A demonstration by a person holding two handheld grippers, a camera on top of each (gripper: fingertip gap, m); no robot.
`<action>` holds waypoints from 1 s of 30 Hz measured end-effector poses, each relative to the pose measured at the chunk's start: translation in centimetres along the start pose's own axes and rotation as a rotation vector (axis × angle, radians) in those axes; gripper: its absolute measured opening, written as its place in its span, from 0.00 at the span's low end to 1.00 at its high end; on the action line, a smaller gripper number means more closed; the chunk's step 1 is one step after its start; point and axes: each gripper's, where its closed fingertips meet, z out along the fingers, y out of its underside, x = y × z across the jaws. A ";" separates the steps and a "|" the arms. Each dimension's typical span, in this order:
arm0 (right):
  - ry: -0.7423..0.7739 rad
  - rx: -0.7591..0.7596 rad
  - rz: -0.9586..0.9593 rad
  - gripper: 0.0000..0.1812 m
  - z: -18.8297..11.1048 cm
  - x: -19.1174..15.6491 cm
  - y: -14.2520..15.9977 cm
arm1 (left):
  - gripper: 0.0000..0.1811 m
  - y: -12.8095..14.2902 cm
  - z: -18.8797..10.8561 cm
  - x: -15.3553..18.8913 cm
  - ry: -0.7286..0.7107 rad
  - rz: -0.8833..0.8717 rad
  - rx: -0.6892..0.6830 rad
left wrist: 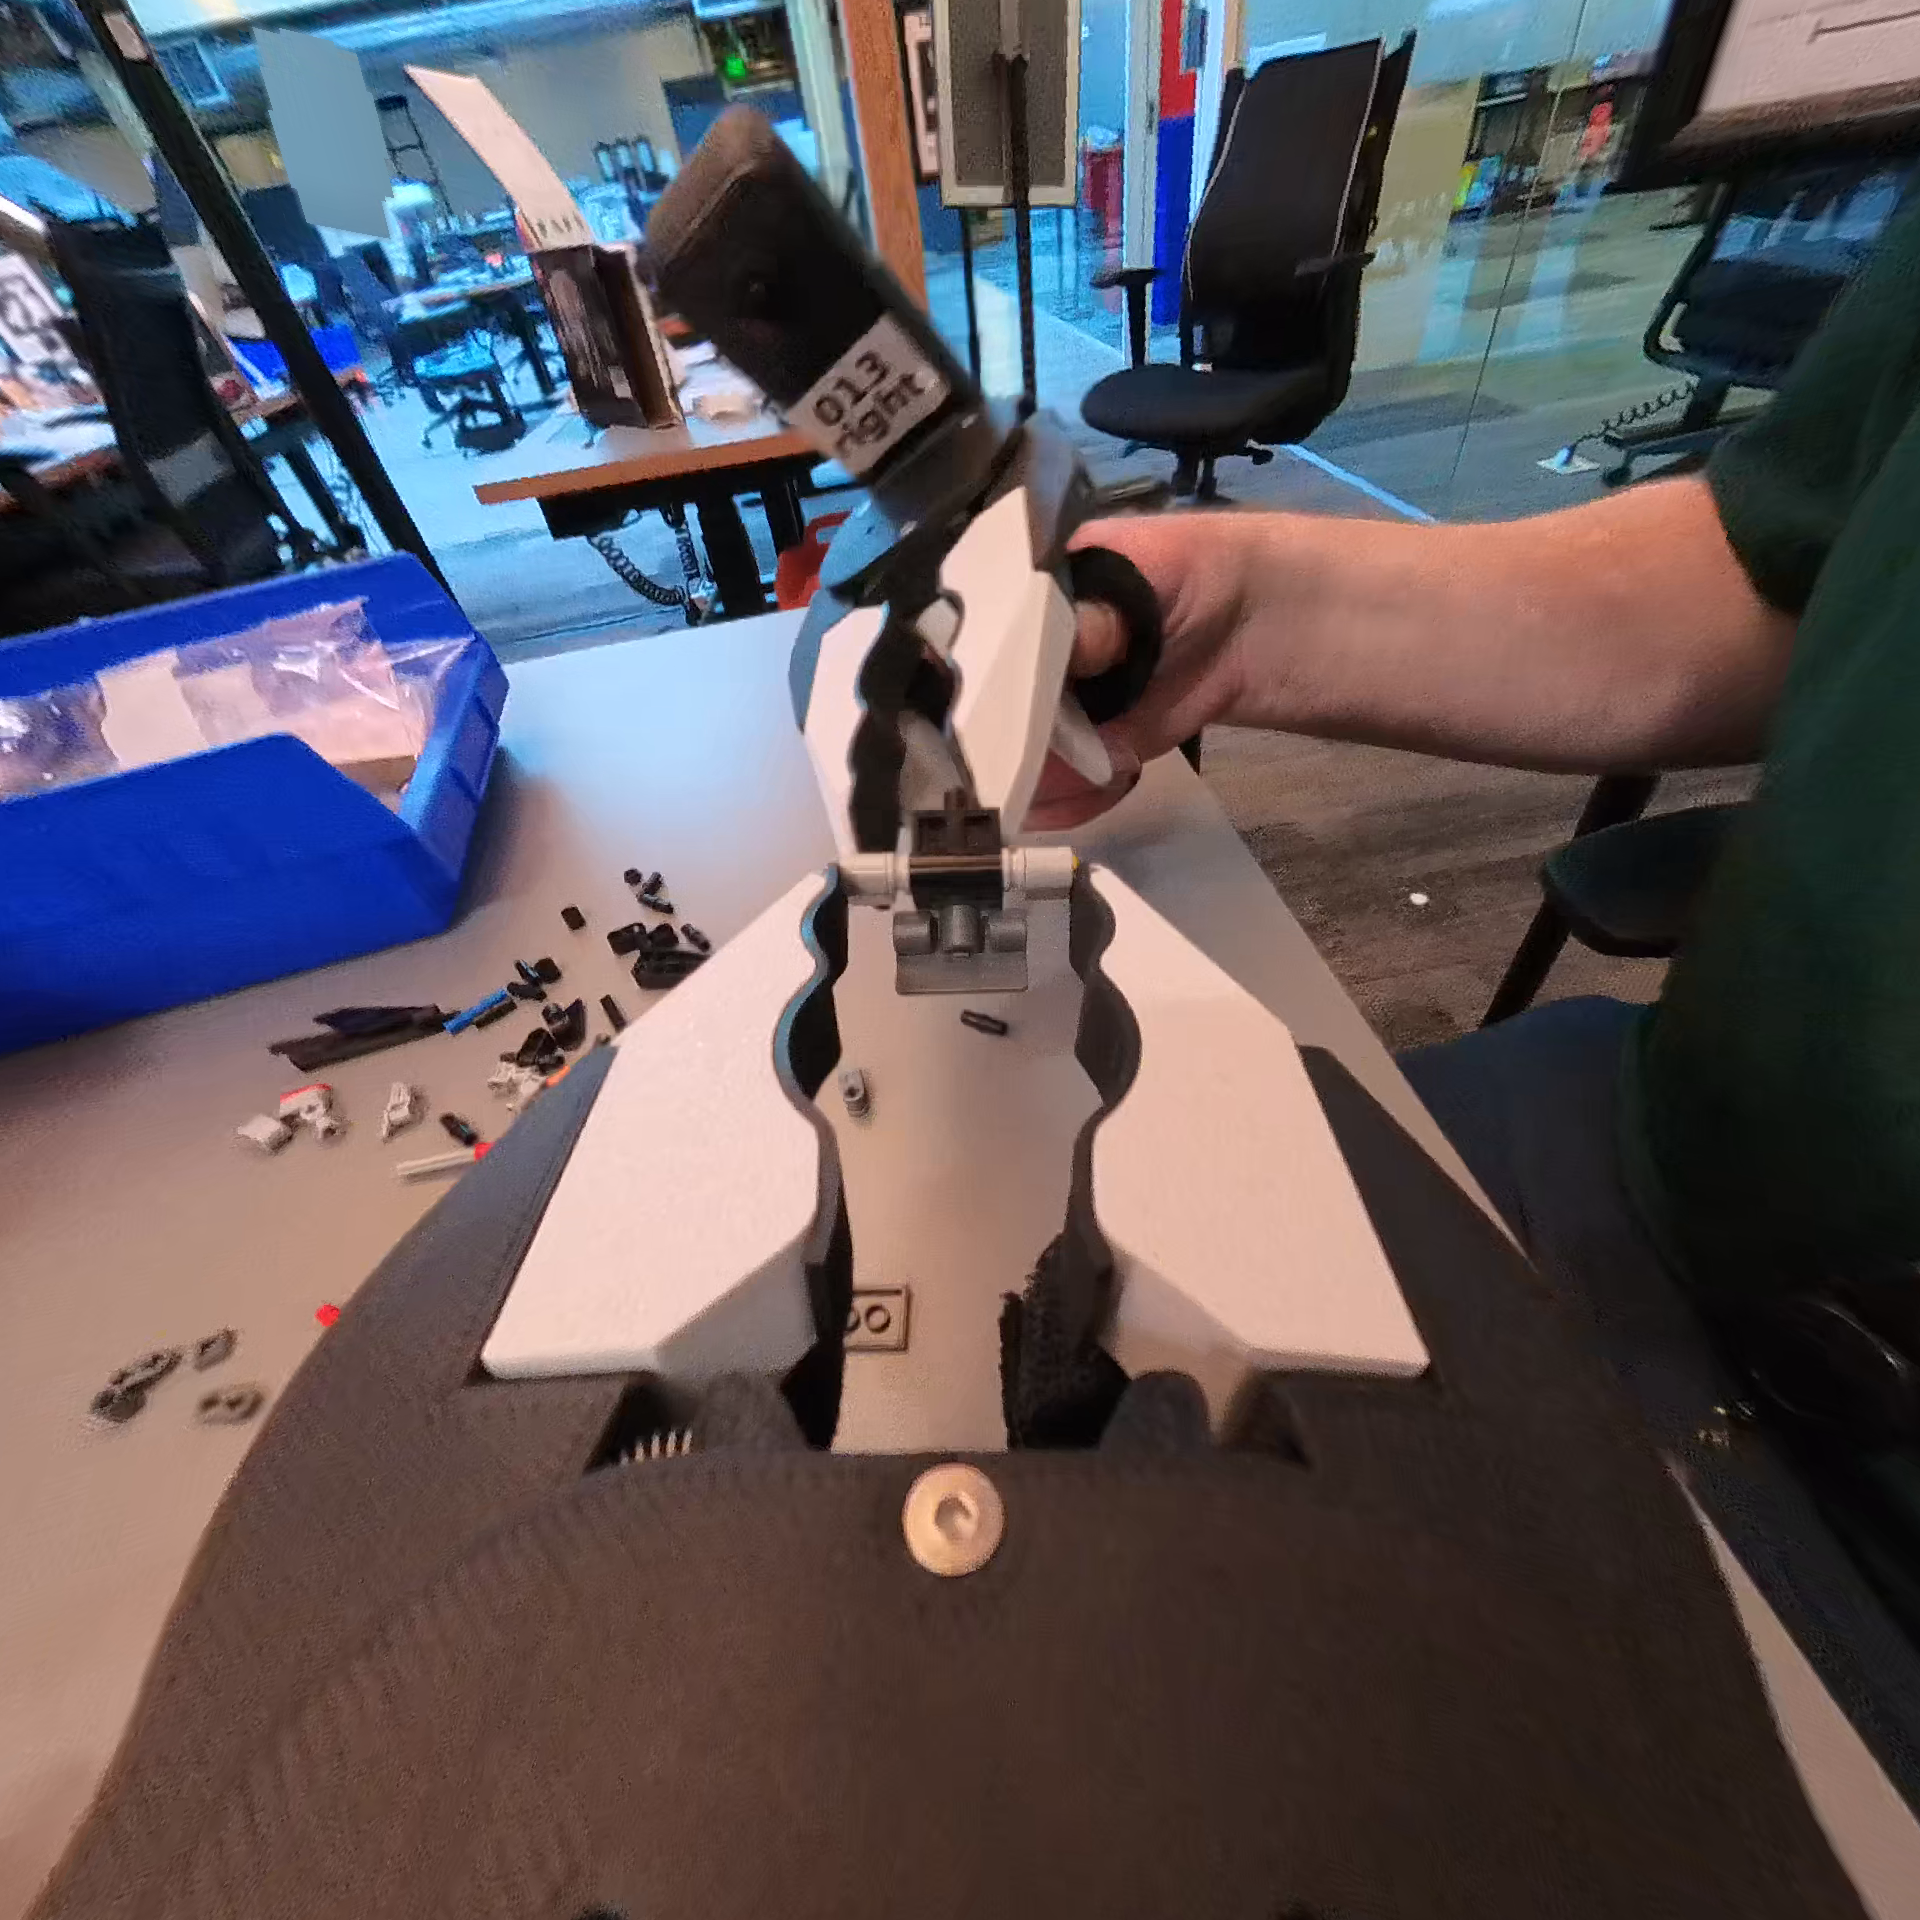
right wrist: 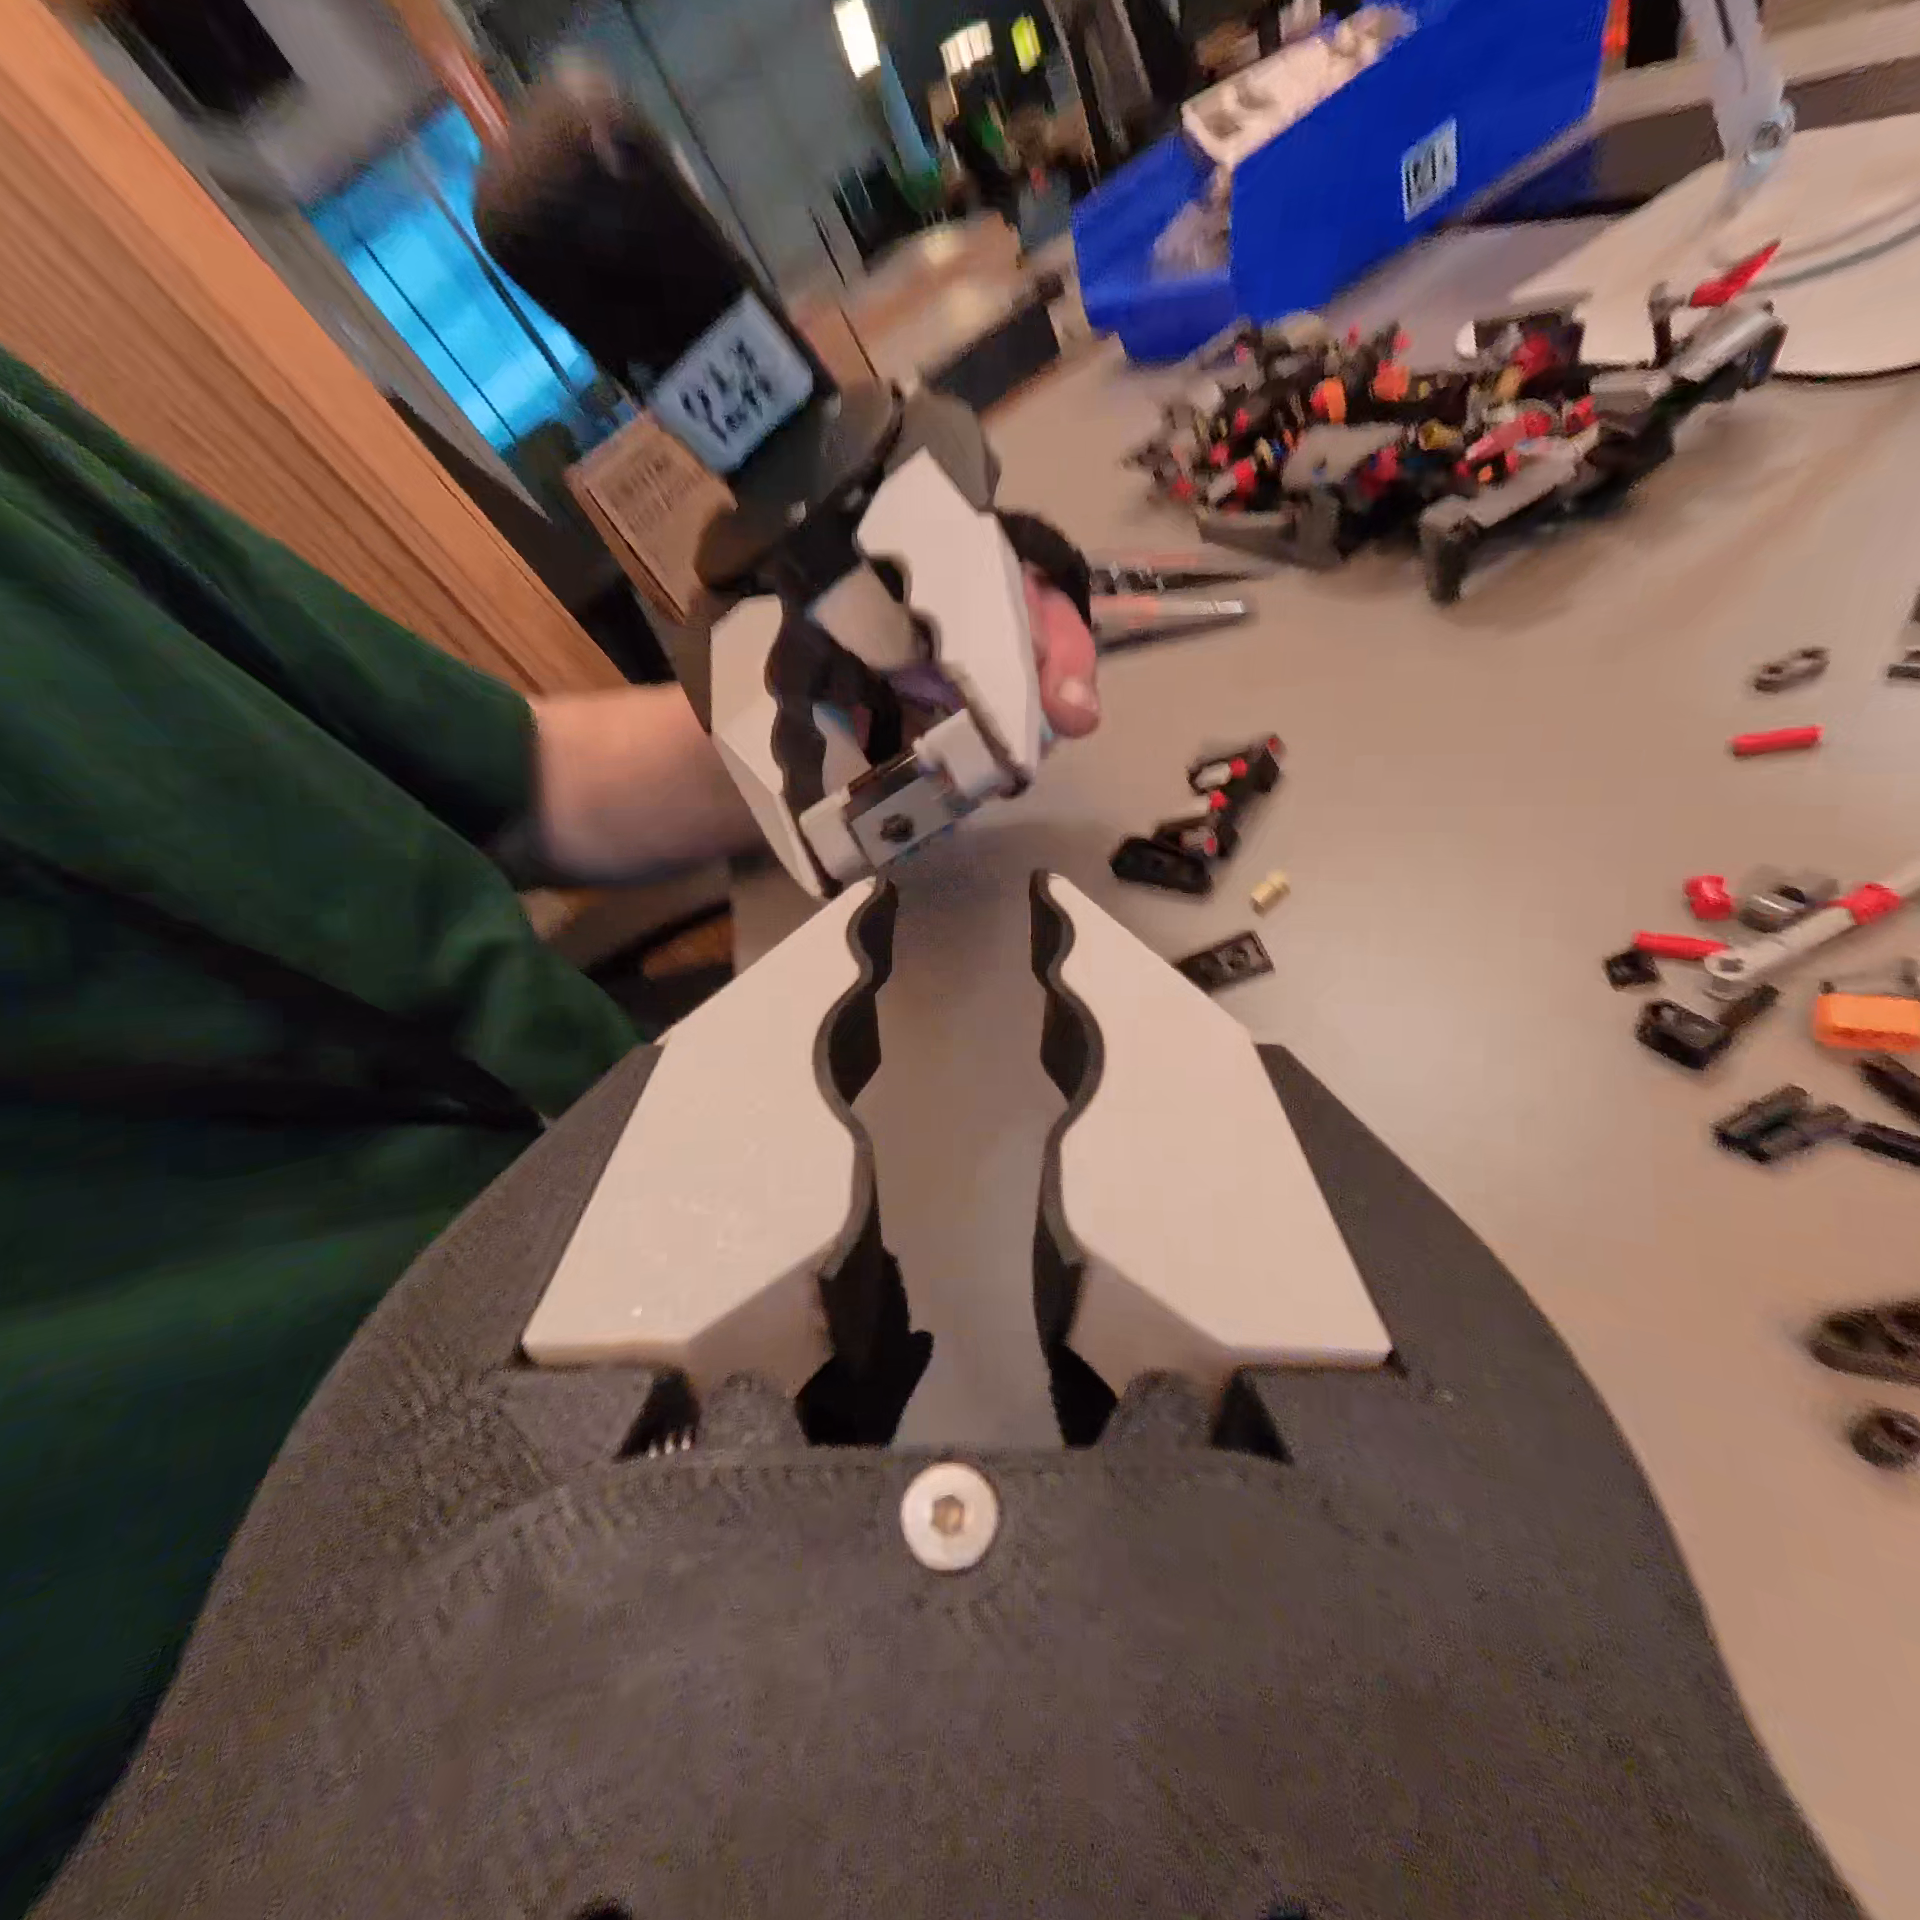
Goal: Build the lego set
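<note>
My left gripper (left wrist: 956,883) is shut on a small lego assembly (left wrist: 958,940): white cylinders at both ends, a black block in the middle and a grey hinge part hanging below. It holds the assembly above the grey table (left wrist: 644,727). My right gripper (left wrist: 935,826) comes down from above, and its tips are at the black block's top. In the right wrist view my right gripper (right wrist: 961,894) is open with nothing between its fingers. The left gripper (right wrist: 914,821) and the assembly (right wrist: 894,826) sit just beyond its left fingertip.
A blue bin (left wrist: 208,862) with plastic bags stands at the left. Loose black, grey and red pieces (left wrist: 520,1023) lie beside it. A partly built black and red model (right wrist: 1455,457) and more loose parts (right wrist: 1756,987) lie to the right. The person's green sleeve (right wrist: 208,831) is close. The tips of both grippers are at nearly the same place.
</note>
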 end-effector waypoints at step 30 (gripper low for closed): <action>-0.081 0.145 0.150 0.06 3.6 -1.5 -1.1 | 0.20 2.5 -1.7 0.6 -0.070 0.232 -0.205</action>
